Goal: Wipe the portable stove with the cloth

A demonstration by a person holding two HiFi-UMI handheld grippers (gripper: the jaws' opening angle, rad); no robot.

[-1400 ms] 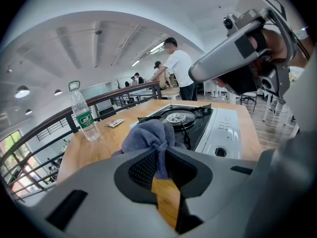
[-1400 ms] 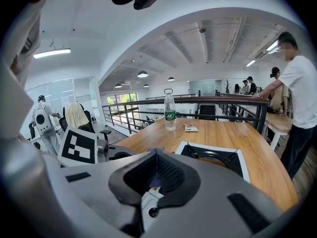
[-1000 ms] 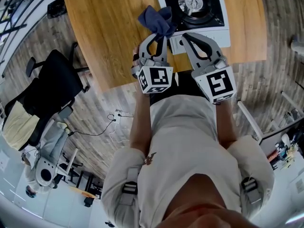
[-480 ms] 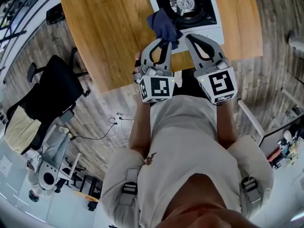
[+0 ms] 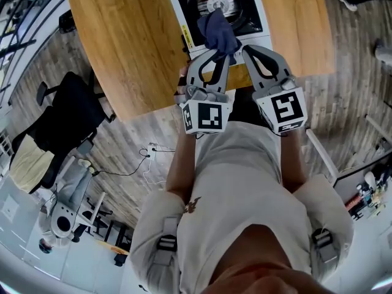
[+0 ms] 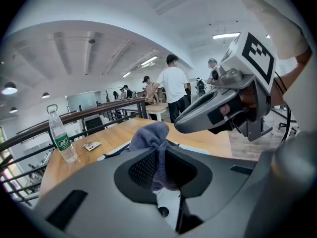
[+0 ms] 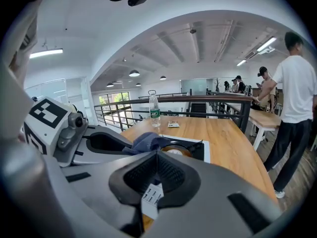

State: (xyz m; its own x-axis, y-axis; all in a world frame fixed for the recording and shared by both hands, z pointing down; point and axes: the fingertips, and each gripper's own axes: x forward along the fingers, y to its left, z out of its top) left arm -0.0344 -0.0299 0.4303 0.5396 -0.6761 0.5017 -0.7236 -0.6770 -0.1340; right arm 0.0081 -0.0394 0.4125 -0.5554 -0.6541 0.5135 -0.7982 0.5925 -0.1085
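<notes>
Head view shows my left tool (image 5: 213, 55) clamped on the cloth (image 5: 219, 32), which bunches beyond its tips over the stove (image 5: 184, 5), so the loose bulk can rub the top. My right tool (image 5: 246, 49) hangs just beside it, closed and empty, at the stove's near edge on the surface (image 5: 122, 41), likely ready to steady it.

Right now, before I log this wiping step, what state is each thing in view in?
cloth, bunched, pinched in the left claw, over the stove.
left claw, shut on the cloth.
right claw, shut, holding nothing.
portable stove, sitting on the wooden table, no pot on it.
water bottle, upright, capped, on the table.
</notes>
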